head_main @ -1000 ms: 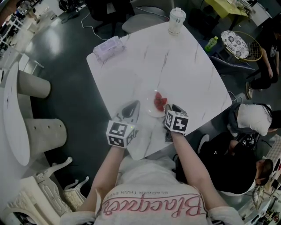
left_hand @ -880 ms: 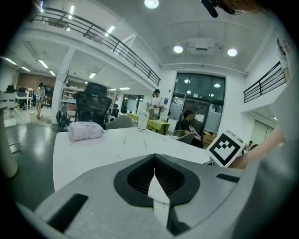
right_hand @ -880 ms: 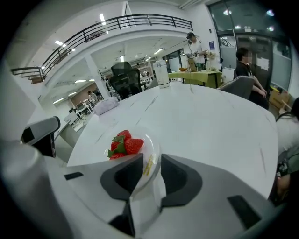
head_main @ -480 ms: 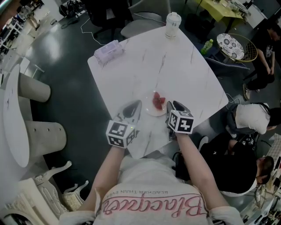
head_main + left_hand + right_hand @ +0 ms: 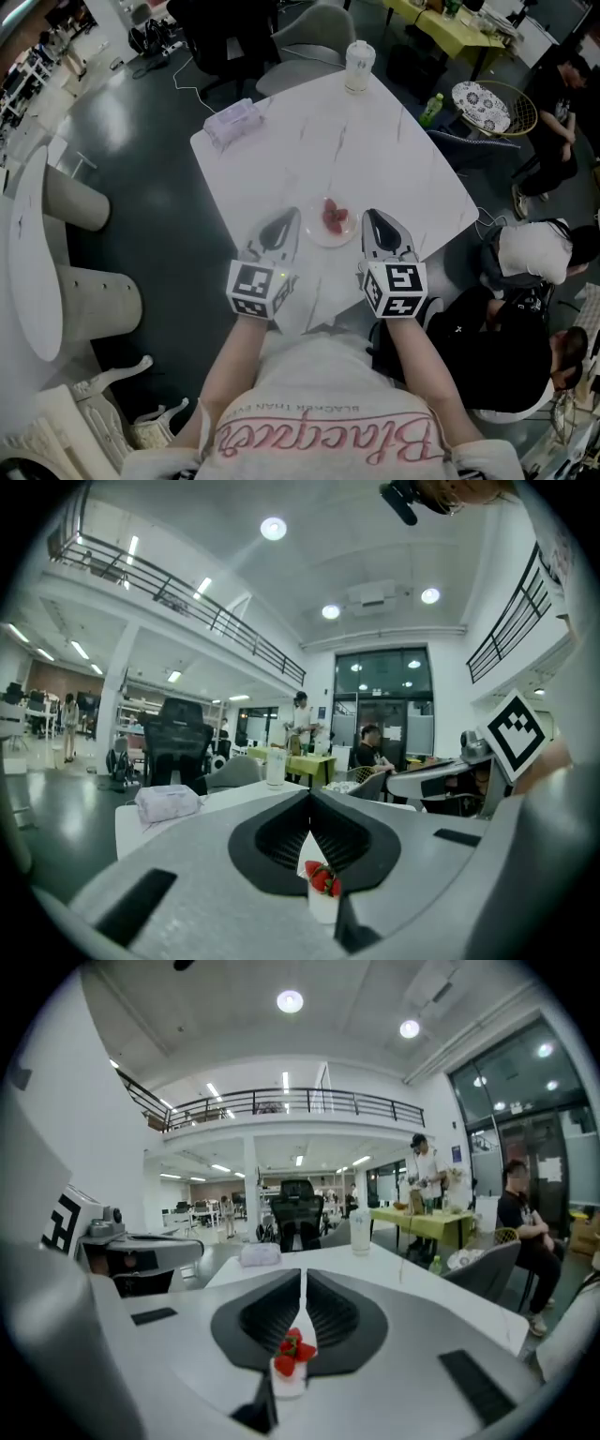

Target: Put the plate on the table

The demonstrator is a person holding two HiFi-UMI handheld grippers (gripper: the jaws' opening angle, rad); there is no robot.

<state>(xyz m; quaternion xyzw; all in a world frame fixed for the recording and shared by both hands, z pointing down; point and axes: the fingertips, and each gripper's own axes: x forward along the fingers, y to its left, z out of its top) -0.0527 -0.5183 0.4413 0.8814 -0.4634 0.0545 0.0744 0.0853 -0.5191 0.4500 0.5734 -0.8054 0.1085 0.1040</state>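
The plate (image 5: 331, 223) of strawberries rests on the table (image 5: 375, 141). It lies at one o'clock from the left gripper (image 5: 284, 225) and eleven o'clock from the right gripper (image 5: 377, 225), equally near both. Both pairs of jaws are pressed together, pinching nothing.

Light source: round white ceiling lamps (image 5: 273, 528) are shining down in both gripper views, each one flaring into a soft halo.
Brightness: the gripper views are looking bright and even. My head view is looking dimmer, with the glossy dark grey floor (image 5: 141, 159) sinking toward black.
Glare: the white marble-veined tabletop (image 5: 375, 159) is bleaching out, its grey veins barely showing.
Focus: the grey shells of my left gripper (image 5: 309, 796) and right gripper (image 5: 301, 1276) are smearing soft close to the lens, while the room beyond is reading sharper.
Distortion: the fisheye is bending the black balcony railing (image 5: 187, 592) into an arc, and a black ring is cutting off the corners of both gripper views.
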